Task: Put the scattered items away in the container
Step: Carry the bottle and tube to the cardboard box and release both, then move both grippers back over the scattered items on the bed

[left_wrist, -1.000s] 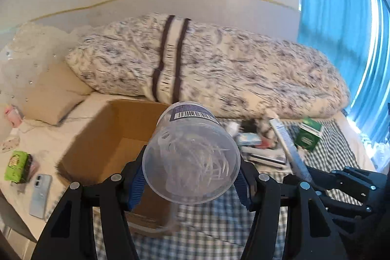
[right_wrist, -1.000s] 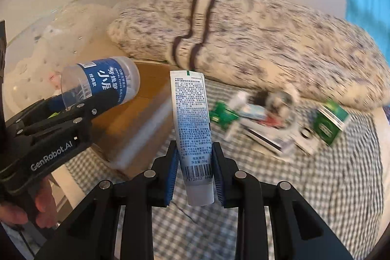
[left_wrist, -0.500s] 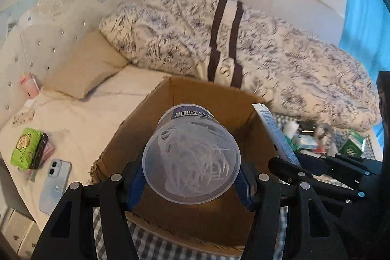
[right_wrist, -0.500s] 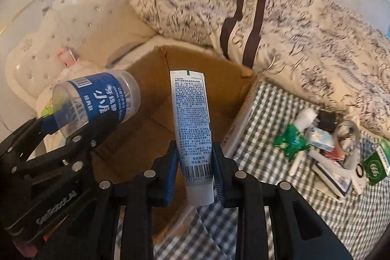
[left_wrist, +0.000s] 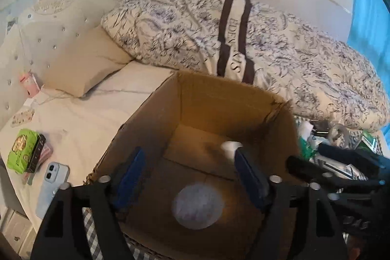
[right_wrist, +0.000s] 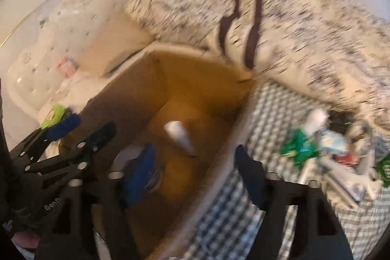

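Observation:
An open cardboard box stands on the bed right below both grippers. My left gripper is open and holds nothing; the clear round jar shows blurred inside the box beneath it. My right gripper is open too, and the white tube lies on the floor of the box. The tube's end peeks past my left gripper's right finger. Several small items lie scattered on the checked cloth right of the box. The right wrist view is motion-blurred.
A floral duvet lies behind the box, with a beige pillow and a tufted headboard at left. A phone and a green packet lie on the white sheet left of the box.
Both grippers have opened over the box. The jar has left my left gripper and the tube my right; both are now inside the box.

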`<state>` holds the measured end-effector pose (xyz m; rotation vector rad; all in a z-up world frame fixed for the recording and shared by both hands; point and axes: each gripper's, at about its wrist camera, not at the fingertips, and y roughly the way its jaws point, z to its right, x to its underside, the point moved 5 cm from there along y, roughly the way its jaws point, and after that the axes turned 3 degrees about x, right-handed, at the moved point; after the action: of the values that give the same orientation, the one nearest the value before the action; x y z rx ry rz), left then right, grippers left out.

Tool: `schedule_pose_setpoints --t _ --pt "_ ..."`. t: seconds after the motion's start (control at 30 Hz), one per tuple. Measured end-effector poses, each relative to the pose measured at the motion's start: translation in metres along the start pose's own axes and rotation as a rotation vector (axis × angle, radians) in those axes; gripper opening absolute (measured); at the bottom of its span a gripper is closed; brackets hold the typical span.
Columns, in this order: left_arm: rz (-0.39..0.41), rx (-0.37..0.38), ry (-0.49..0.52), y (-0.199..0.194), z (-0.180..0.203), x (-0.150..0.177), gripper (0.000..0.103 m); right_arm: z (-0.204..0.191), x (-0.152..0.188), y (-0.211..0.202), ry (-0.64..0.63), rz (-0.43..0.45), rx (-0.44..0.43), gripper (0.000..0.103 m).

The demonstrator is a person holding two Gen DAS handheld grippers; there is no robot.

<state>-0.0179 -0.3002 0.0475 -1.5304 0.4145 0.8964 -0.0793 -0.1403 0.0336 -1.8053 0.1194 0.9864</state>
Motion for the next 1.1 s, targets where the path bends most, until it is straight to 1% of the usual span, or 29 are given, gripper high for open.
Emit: schedule_pose_setpoints --t 0.07,0.17,0.2,0.23,0.3,0.4,0.53,0.67,0.77,0.93,1.1 --pt "0.024 0.025 0.02 -0.011 0.017 -0.002 0.086 0.014 -0.001 -0.023 0.029 0.03 -0.012 0.075" --pt "0.043 0.077 0.05 -0.032 0.054 -0.001 0.088 0.044 0.004 -0.064 0.068 0.08 0.024 0.078" --pt "0.047 0.09 0.062 -0.039 0.068 0.002 0.091 0.054 0.008 -0.075 0.077 0.09 0.038 0.079" --pt "0.052 0.102 0.075 -0.046 0.082 0.005 0.093 0.07 0.015 -0.092 0.092 0.106 0.071 0.079" --pt "0.059 0.143 0.099 -0.057 0.107 0.013 0.093 0.095 0.033 -0.119 0.106 0.124 0.136 0.079" --pt "0.057 0.195 0.122 -0.069 0.145 0.03 0.095 0.134 0.068 -0.155 0.138 0.121 0.19 0.079" --pt "0.024 0.218 0.141 -0.066 0.188 0.054 0.095 0.198 0.119 -0.194 0.243 0.104 0.258 0.079" --pt "-0.02 0.194 0.159 -0.053 0.213 0.077 0.095 0.239 0.158 -0.215 0.299 0.084 0.323 0.079" --pt "-0.049 0.194 0.16 -0.042 0.223 0.087 0.095 0.263 0.176 -0.224 0.336 0.079 0.333 0.079" --pt "-0.045 0.198 0.182 -0.03 0.239 0.089 0.095 0.286 0.185 -0.214 0.379 0.072 0.325 0.079" --pt "-0.034 0.221 0.214 -0.005 0.253 0.079 0.095 0.296 0.188 -0.193 0.393 0.051 0.308 0.079"
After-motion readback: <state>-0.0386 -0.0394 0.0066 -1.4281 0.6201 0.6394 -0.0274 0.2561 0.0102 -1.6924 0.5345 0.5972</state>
